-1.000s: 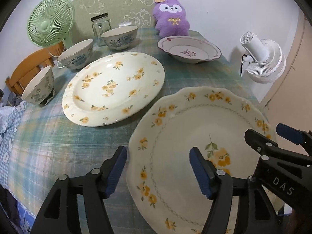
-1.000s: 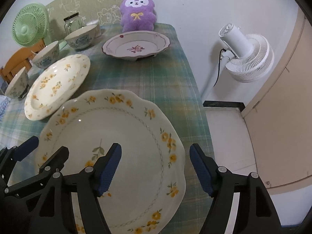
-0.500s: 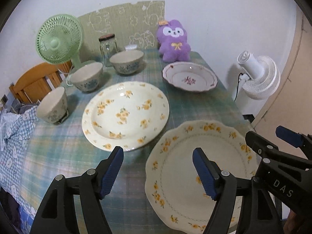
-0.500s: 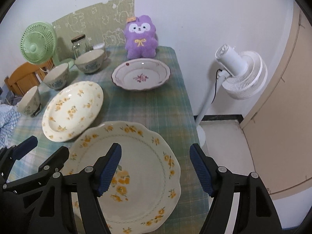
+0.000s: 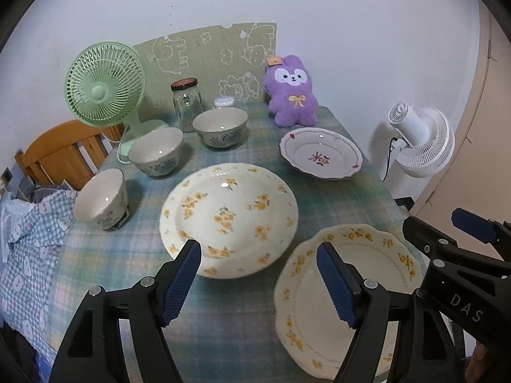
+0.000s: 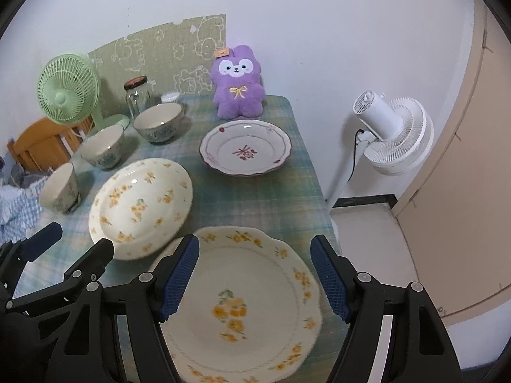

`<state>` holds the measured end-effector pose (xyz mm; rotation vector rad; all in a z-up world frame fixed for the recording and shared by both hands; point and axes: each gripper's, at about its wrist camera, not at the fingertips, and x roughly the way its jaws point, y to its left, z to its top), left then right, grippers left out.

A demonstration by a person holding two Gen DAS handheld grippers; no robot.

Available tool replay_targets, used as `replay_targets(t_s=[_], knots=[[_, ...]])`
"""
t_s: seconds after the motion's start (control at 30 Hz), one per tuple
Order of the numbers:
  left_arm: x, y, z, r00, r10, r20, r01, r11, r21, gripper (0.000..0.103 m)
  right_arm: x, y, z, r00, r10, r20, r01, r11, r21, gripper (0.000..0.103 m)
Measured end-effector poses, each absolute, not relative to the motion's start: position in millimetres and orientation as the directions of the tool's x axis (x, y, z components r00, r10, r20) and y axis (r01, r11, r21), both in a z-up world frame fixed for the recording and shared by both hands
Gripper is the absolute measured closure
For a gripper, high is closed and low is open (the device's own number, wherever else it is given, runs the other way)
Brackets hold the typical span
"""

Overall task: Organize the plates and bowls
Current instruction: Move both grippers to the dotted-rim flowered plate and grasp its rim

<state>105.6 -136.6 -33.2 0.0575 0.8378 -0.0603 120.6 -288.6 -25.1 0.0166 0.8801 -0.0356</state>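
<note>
Both claws released, nothing gripped: left gripper (image 5: 258, 282) and right gripper (image 6: 254, 276) hover over scalloped plate (image 6: 242, 303), likely scouting; round plate (image 5: 228, 218) just beyond it, three bowls (image 5: 156, 154) farther, unstacked

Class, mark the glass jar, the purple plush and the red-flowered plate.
Glass jar (image 5: 187, 108), left wrist view, on its clear body.
Purple plush (image 6: 238, 91), right wrist view, on its chest bow.
Red-flowered plate (image 6: 245, 152), right wrist view, on its centre motif.
</note>
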Motion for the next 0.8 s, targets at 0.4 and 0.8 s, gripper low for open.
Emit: replay_targets(t_s=[0.4, 0.8], knots=[[136, -90, -31, 0.647, -0.075, -0.759, 0.140, 0.990, 0.022, 0.027, 145, -238, -23, 0.632, -0.043, -0.774, 0.062, 0.998, -0.005, 0.028], [172, -51, -37, 0.653, -0.046, -0.756, 0.106, 0.994, 0.031, 0.027, 182, -199, -33, 0.624, -0.049, -0.780, 0.057, 0.998, -0.017, 0.029]])
